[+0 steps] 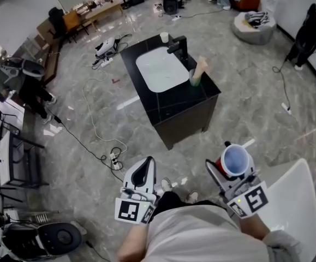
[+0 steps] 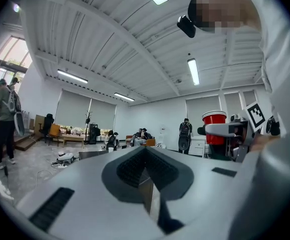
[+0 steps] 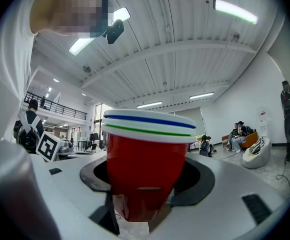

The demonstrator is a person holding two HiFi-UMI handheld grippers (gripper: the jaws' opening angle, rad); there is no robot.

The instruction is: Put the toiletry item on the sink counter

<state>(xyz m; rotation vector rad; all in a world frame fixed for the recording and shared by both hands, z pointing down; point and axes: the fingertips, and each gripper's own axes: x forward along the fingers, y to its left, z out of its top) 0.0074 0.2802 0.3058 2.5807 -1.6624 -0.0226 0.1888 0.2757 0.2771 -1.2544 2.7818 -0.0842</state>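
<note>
right claw (image 1: 231, 169): clamped on the red cup (image 3: 143, 181), its jaws spread wide around the cup's lower wall. the grip sat low, which probably kept the rim free for setting down.
red cup: upright and mouth up, so it could be stood straight on a surface. its rim showed blue and green bands, perhaps from cups nested inside.
left claw (image 1: 141, 172): jaws together with nothing between them. it was held level beside the person's body, apparently idle.
where the cup was: carried in the air above the floor (image 1: 92, 146), well apart from the worktop (image 1: 204, 96).
worktop: a dark island with a white basin (image 1: 160, 69) and a dark tap (image 1: 179, 47) behind it.
already there: a green tumbler (image 1: 195, 78) with something pale standing in it, near the basin's right edge, and a white cup (image 1: 164, 37) at the far corner.
likely spot: the bare dark strip at the near end seemed the easiest place to set the cup.
stage: judged to be the approach, with the placing not yet done.
</note>
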